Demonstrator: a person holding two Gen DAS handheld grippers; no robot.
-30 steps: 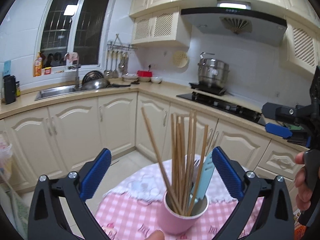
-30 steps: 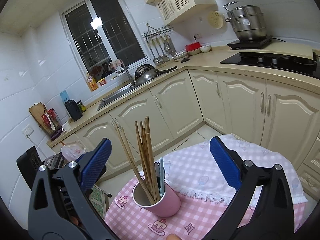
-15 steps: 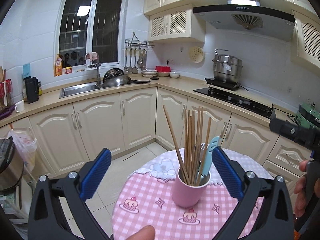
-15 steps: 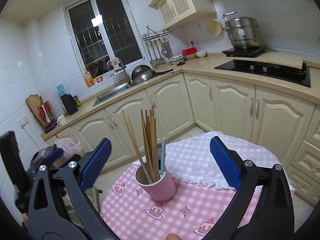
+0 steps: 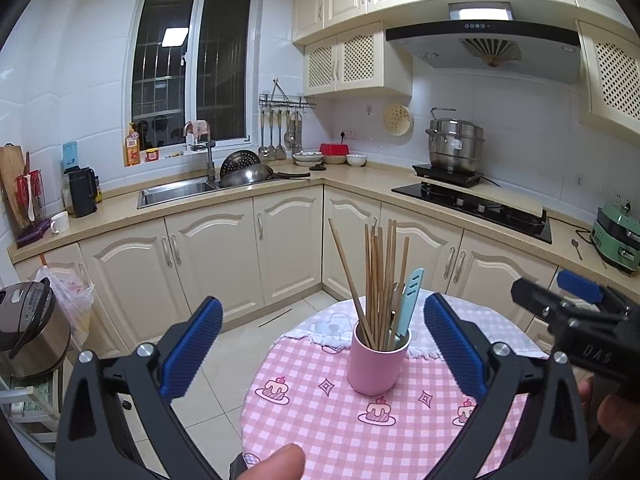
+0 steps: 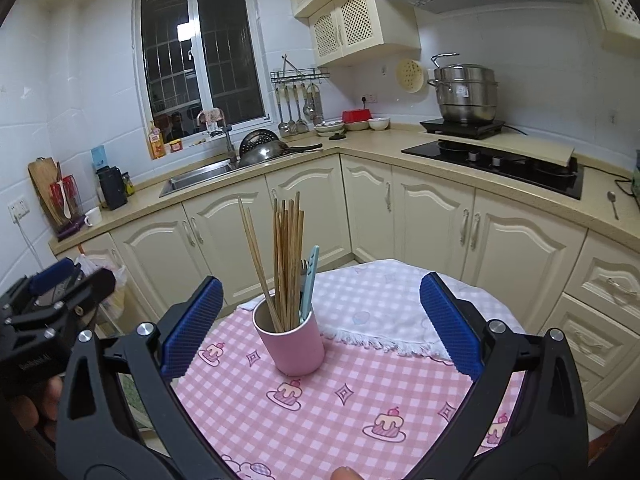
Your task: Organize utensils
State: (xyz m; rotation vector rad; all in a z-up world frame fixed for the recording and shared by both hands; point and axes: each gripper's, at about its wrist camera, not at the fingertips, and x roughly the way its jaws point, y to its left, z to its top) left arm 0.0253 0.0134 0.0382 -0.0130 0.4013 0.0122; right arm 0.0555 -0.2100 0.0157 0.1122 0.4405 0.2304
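Both grippers are held spread wide with nothing between their blue pads. The left gripper [image 5: 322, 344] and the right gripper [image 6: 320, 324] each frame the pink cup [image 5: 378, 362] from the near side without touching it.

The cup stands upright on the round table [image 5: 320, 420], on the pink checked cloth with its little cake prints, just near of the white fringed cloth [image 6: 384, 304] that covers the far part of the table. Inside it is a bundle of wooden chopsticks [image 5: 380, 276] standing nearly straight, one of them leaning out to the left, and a pale blue utensil handle [image 5: 410, 300] on the right side of the bundle. A dark metal utensil is tucked between them; I cannot make out what it is.

Beyond the table, cream cabinets run round the corner. The sink [image 5: 176, 192] on the left counter holds a colander and a wok against its far right edge. On the right a steel steamer pot [image 5: 454, 146] sits on a hob.

Compared with a second ago, both grippers have pulled back from the cup: it looks smaller and more of the table shows. Its contents are unchanged and the jaws are as wide as before.
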